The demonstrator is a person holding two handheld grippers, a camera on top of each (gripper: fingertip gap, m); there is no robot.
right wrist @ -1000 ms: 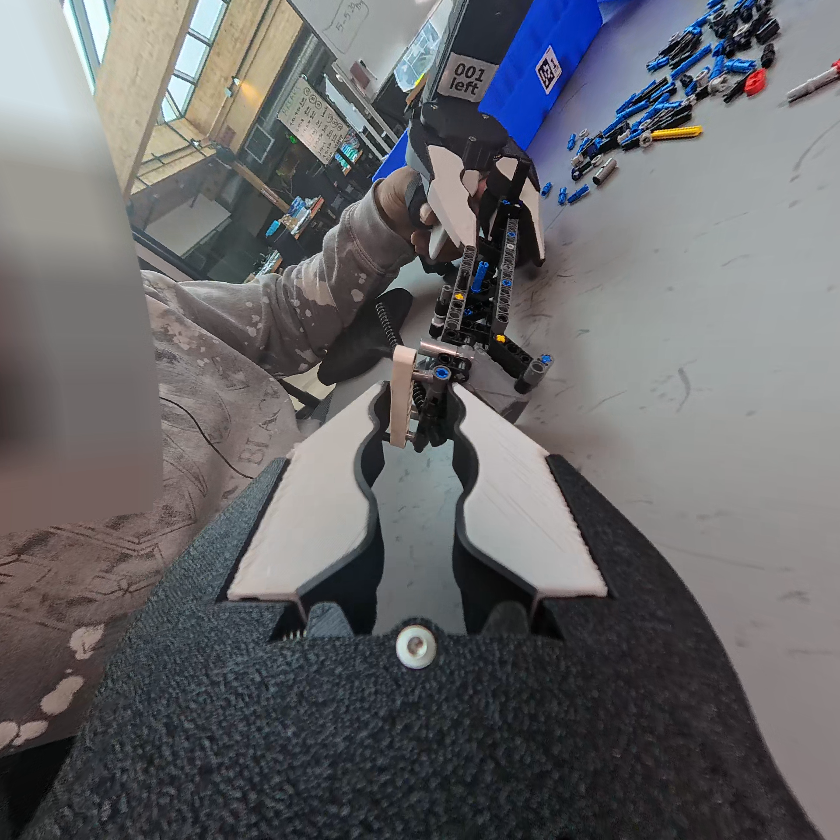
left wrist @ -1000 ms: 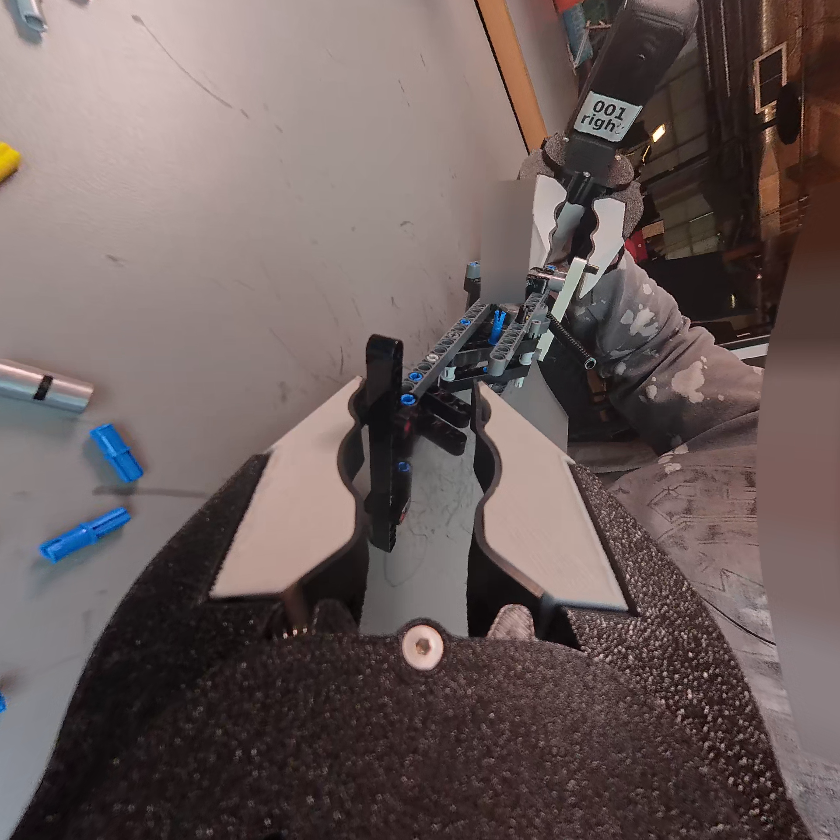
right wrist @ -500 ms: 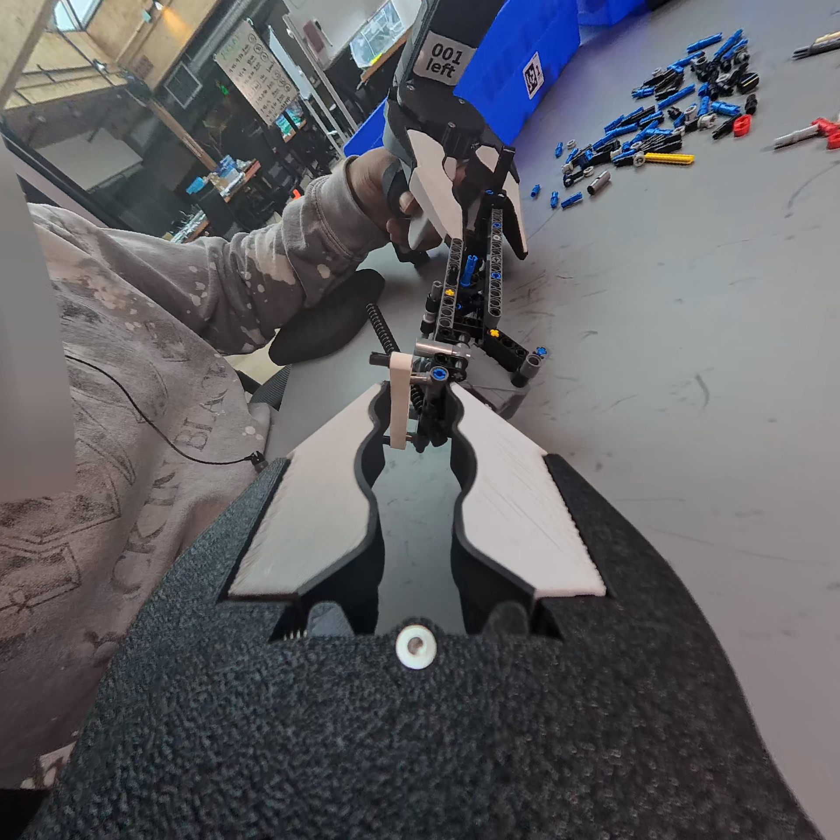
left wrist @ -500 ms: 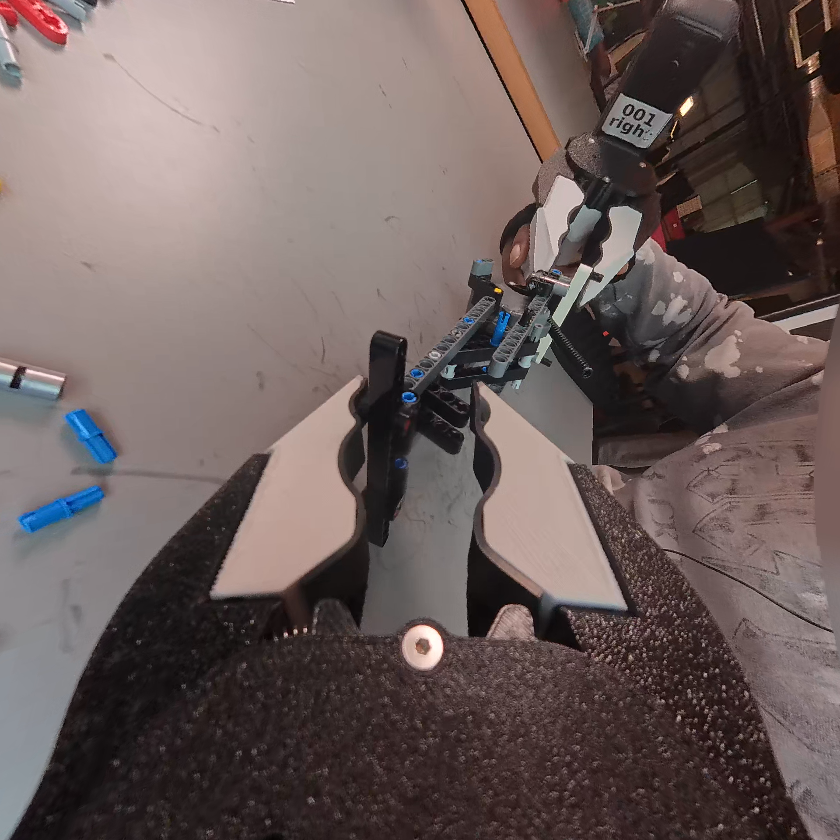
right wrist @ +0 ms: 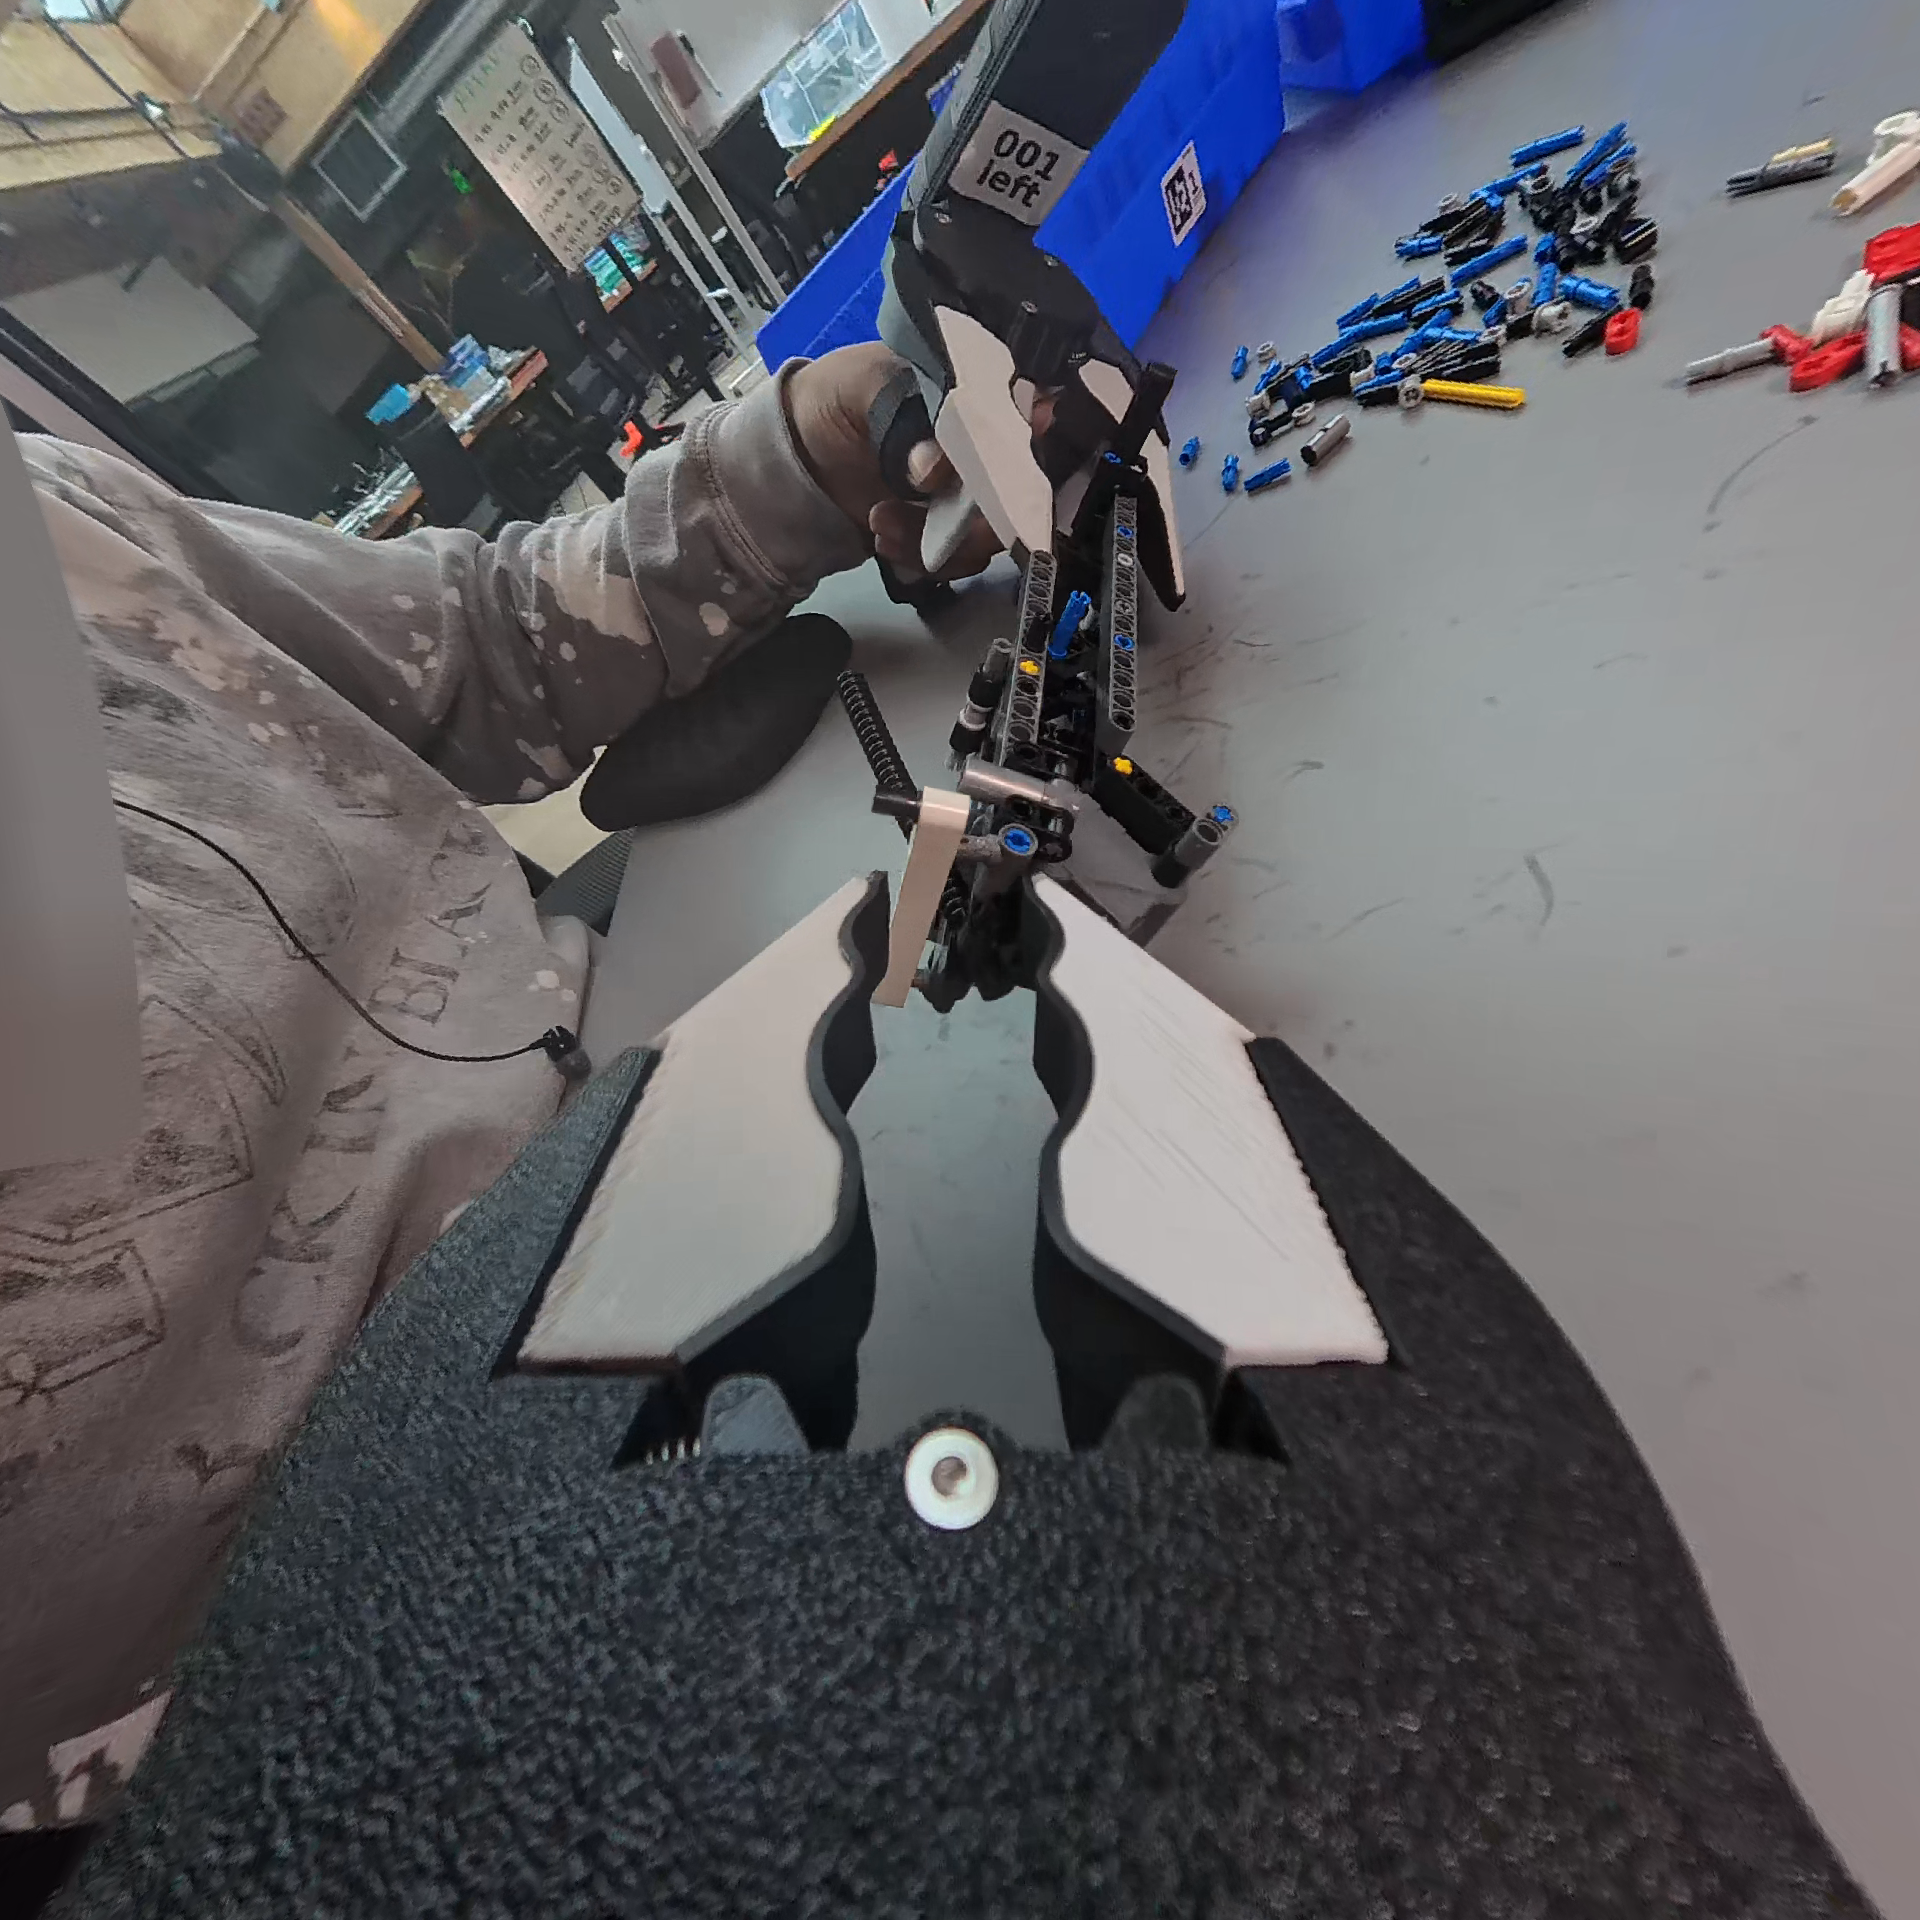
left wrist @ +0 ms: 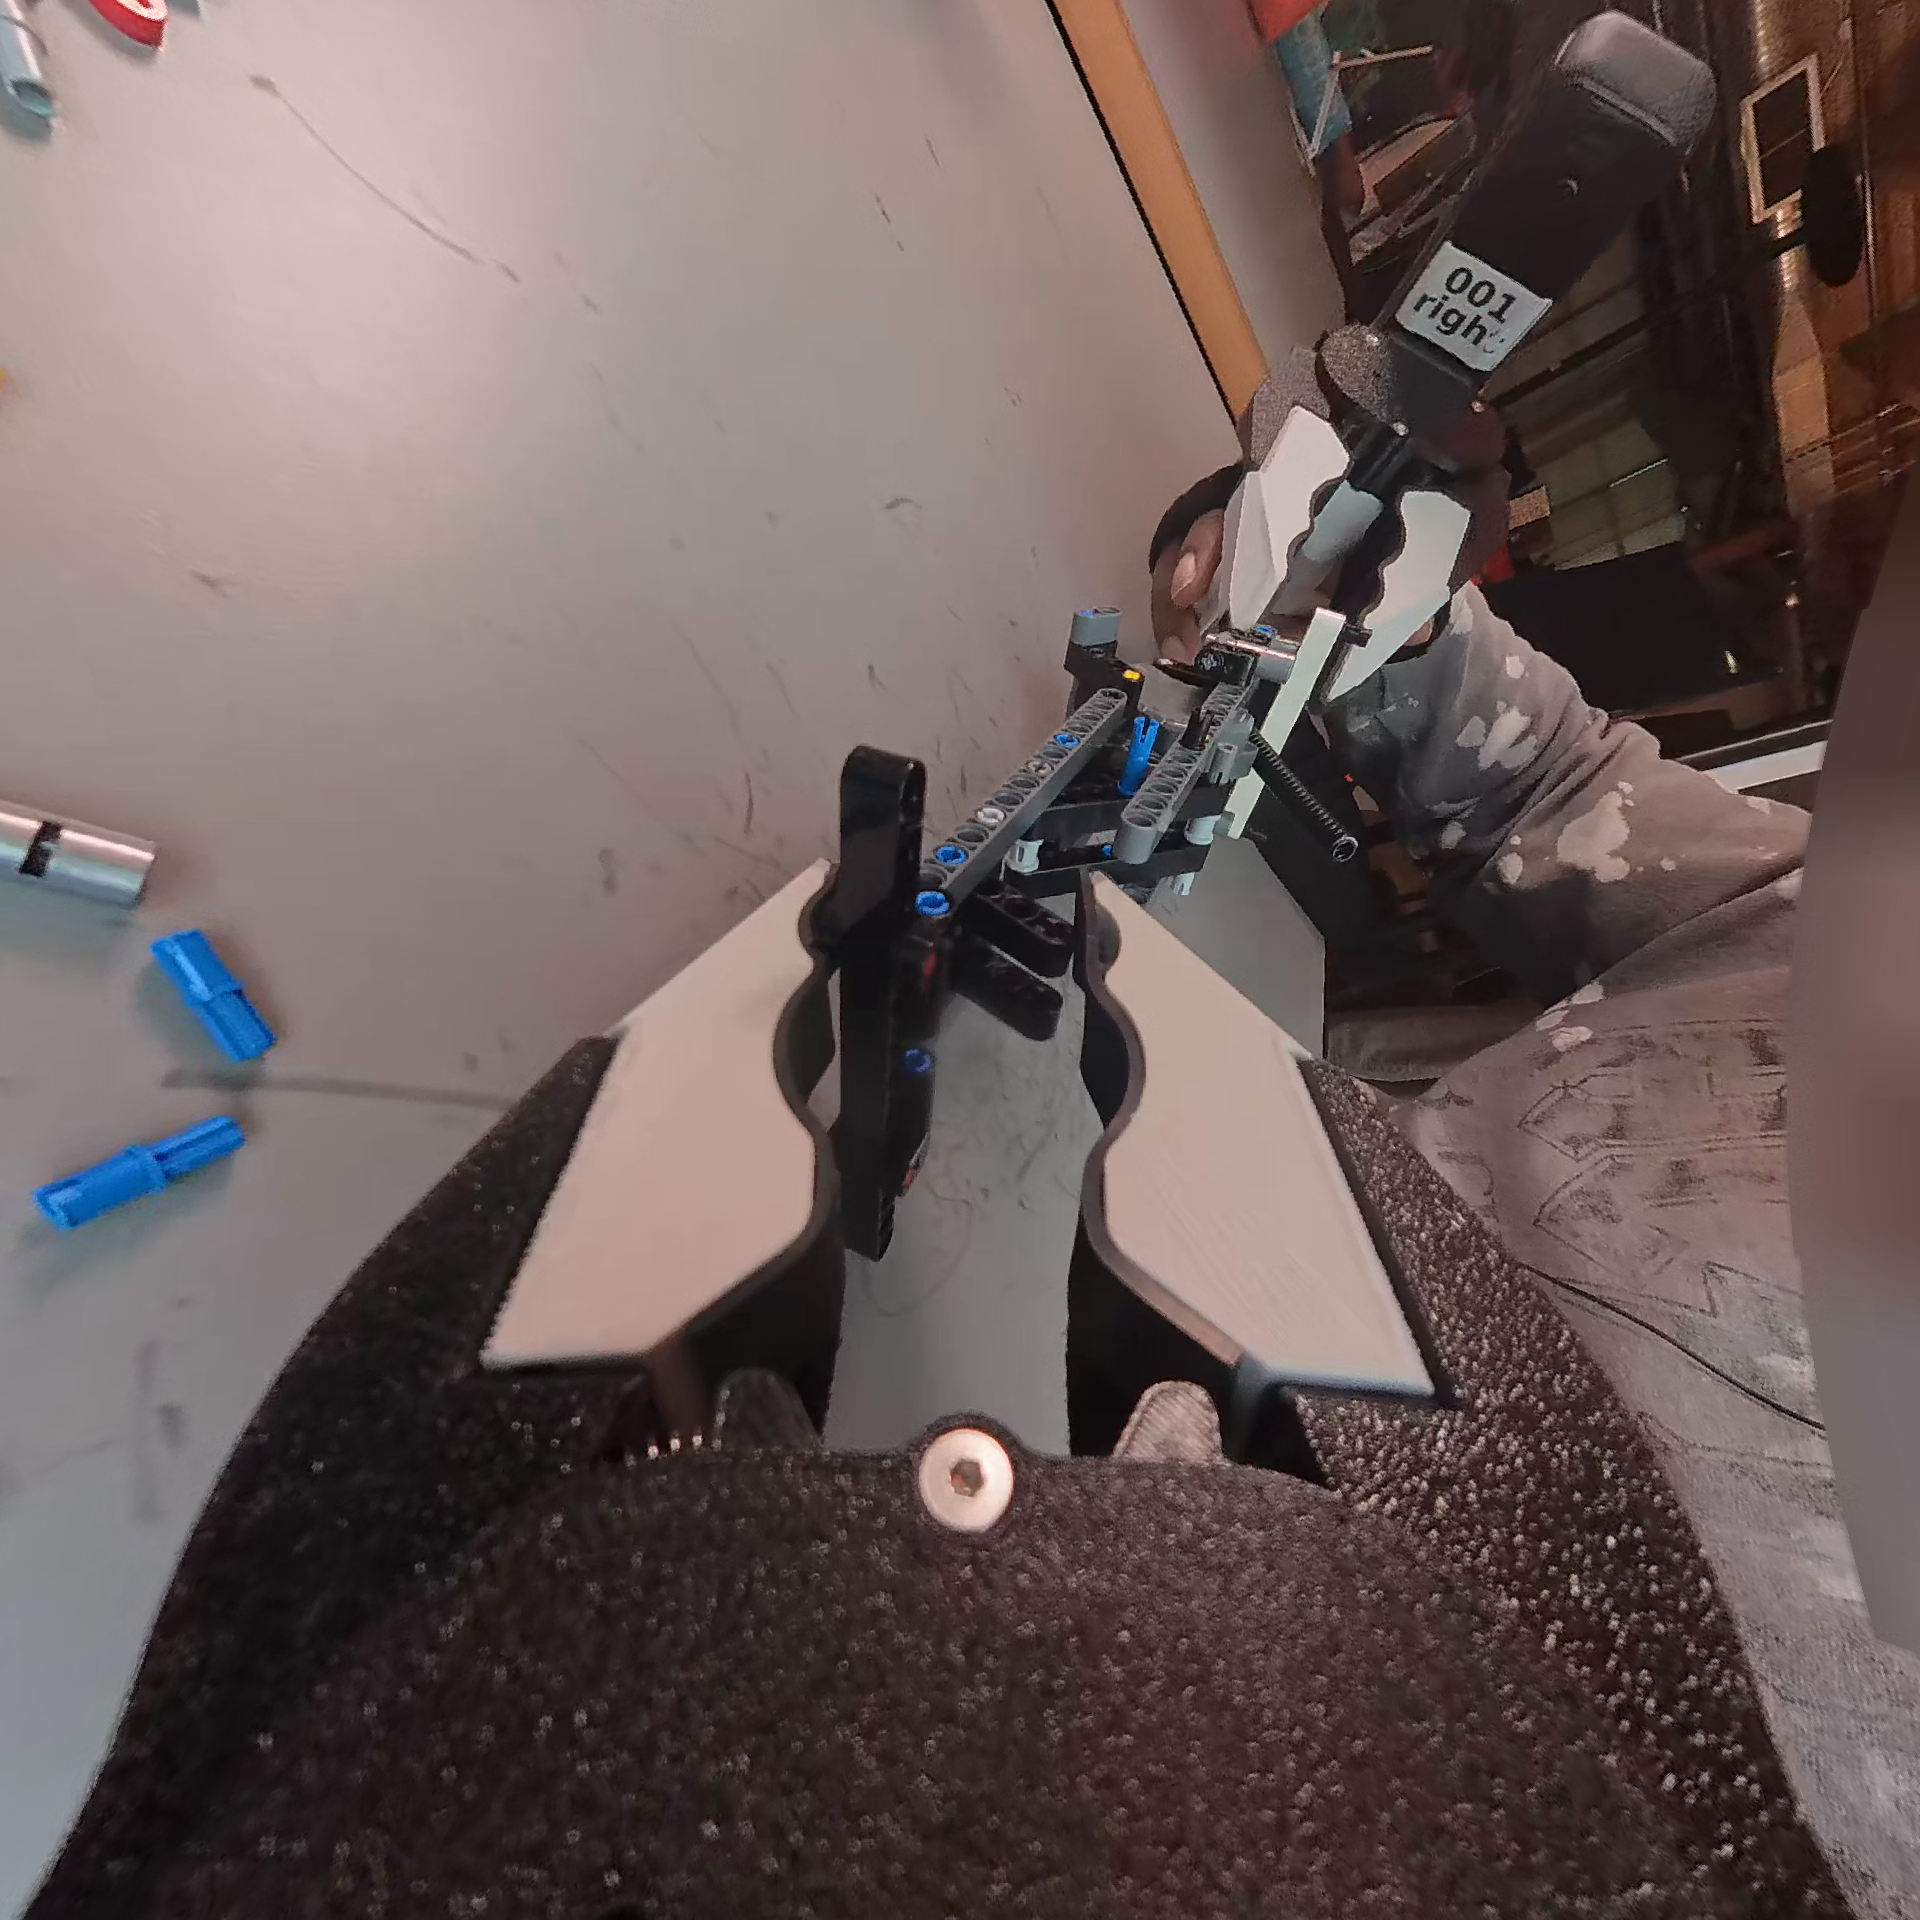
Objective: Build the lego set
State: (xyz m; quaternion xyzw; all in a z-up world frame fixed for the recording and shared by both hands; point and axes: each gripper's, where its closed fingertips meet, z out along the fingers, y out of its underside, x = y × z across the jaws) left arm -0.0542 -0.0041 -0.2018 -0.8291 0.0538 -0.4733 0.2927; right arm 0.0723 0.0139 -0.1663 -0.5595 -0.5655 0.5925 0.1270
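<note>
One lego frame (left wrist: 1060,821) is held off the table between two claws. Left claw (left wrist: 951,914) is pinched on its black beam end; right claw (right wrist: 961,914) is pinched on the white-beam end. Two blue pins (left wrist: 213,992) are seen left of the left claw only; the parts pile (right wrist: 1455,312) is seen only from the right wrist.

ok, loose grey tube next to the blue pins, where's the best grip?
Grip the grey tube across its plain barrel, away from the dark slot, coming straight down from above. It lies flat on the table, so only its round sides are free. The two blue pins lie apart from it, leaving room for a gripper.
</note>
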